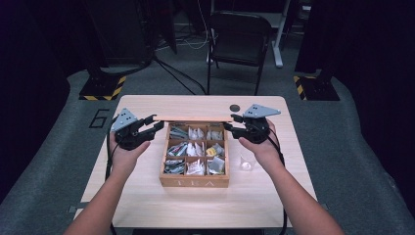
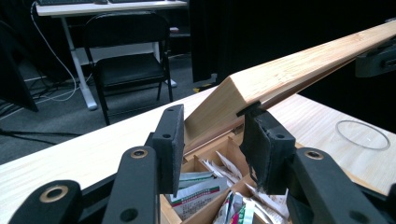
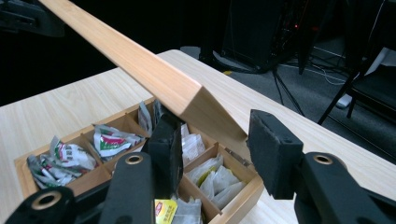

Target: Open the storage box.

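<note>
Wooden tea box at table centre, hinged lid raised at its 12 o'clock edge. The left gripper and right gripper each bracket a lid corner—apparently loosely, jaws part-open. Whether opening or closing remains—unclear.

High cam overhead, facing fwd/down; gripper cams close, opposite ends of raised lid; shared: tea box.

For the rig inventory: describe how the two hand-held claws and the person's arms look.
Both claws, left claw and right claw, are black, with two flat jaws faced in dark foam pads and brass-coloured pivot rings. Each carries a grey three-cornered plate with small dots on top. Black cables trail back along the forearms, which are bare, with no sleeves in view.
</note>
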